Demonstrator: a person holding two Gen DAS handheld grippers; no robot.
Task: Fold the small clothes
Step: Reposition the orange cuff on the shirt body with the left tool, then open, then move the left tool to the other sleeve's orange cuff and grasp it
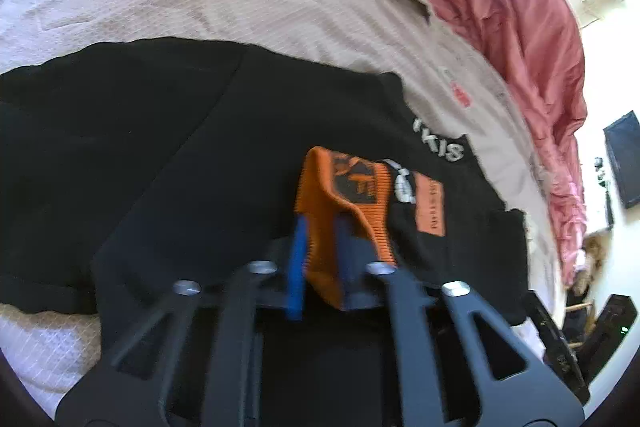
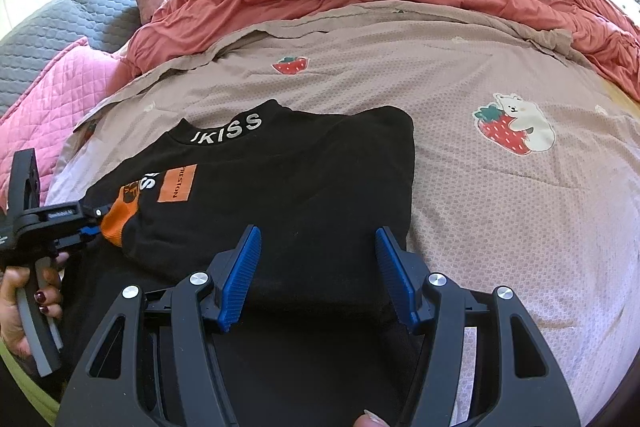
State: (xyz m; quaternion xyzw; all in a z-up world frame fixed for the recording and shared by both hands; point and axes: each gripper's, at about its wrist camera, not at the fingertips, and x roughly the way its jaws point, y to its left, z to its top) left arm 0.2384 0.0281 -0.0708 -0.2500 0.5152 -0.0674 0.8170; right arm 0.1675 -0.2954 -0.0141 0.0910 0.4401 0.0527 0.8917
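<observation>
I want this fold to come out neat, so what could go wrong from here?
1. The left tongs pinch only the orange cuff; it may slip out mid-fold.
2. The right tongs stand open over the black top, pinning nothing, so pulling the sleeve may drag the top askew.

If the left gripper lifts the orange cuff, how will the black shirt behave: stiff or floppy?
Probably floppy: the orange cuff already bends and droops over the left gripper that pinches it. The black shirt lies flat in soft folds, so the sleeve would likely trail limply. It looks light and unlikely to slip, given ribbed knit.
</observation>
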